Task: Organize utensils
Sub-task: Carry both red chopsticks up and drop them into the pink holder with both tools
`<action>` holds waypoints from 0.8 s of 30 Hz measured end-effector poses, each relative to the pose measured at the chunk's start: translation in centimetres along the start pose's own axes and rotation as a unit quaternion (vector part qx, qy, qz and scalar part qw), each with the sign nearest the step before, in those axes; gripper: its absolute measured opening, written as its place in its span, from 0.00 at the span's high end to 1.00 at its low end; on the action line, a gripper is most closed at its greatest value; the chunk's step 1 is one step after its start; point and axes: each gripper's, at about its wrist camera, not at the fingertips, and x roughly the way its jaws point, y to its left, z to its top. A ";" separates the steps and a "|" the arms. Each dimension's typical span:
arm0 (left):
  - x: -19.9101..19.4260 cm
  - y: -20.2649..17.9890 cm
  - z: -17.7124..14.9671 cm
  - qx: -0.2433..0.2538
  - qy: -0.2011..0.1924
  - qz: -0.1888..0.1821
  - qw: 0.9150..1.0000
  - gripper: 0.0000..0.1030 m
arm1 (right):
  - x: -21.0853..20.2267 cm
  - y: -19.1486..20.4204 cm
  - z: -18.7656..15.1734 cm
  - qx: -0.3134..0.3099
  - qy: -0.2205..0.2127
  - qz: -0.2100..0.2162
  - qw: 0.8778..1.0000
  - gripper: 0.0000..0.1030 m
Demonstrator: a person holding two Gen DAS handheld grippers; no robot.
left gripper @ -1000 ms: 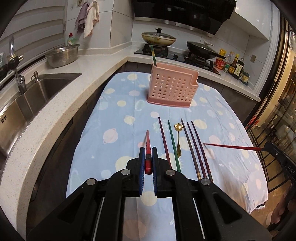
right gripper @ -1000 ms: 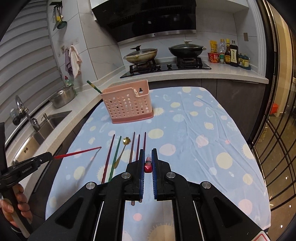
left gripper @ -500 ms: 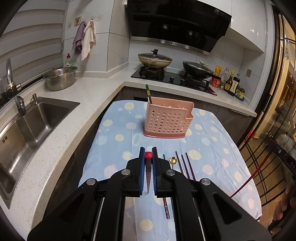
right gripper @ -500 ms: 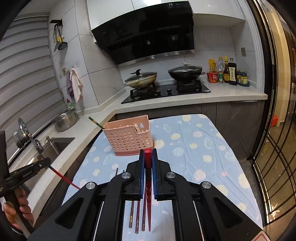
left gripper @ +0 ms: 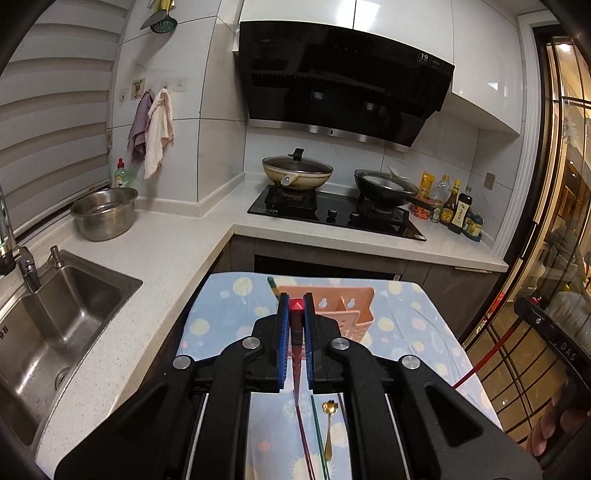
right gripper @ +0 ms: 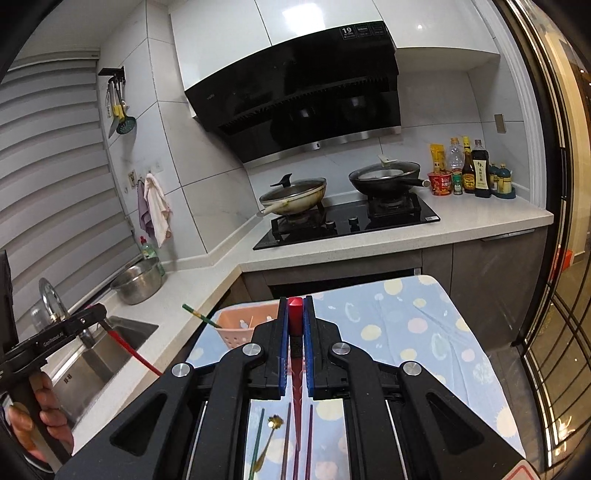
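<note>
while both tools are clamping a red chopstick each, left tool (left gripper: 295,326) and right tool (right gripper: 295,325), tips dangling down, the pink holder (left gripper: 343,314) is sitting just ahead on the desk (left gripper: 406,325), closer to the left one.

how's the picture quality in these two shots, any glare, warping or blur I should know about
Left wrist view: fisheye bends the window blinds; ceiling lights glare on the black hood; the tongs look sharp. Right wrist view: same warping, with glare on the hood and white cabinets; dark corners frame both.
</note>
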 end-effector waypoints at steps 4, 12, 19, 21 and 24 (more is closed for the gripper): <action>1.2 -0.9 3.3 0.003 -0.031 -0.003 1.000 0.93 | 2.4 0.4 3.0 0.015 -0.018 0.009 1.000 0.94; 4.0 -1.8 9.3 0.006 -0.080 -0.005 0.997 0.93 | 7.6 1.9 8.0 0.046 -0.051 0.022 0.997 0.94; 7.9 -2.0 11.9 0.012 -0.091 0.007 0.996 0.93 | 12.2 3.7 9.6 0.040 -0.059 0.028 0.997 0.94; 9.3 -1.9 12.1 0.014 -0.085 0.011 0.996 0.93 | 13.7 4.2 9.2 0.033 -0.052 0.030 0.998 0.94; 11.2 -1.7 11.7 0.014 -0.072 0.014 0.997 0.93 | 15.9 4.7 8.4 0.020 -0.036 0.027 0.999 0.94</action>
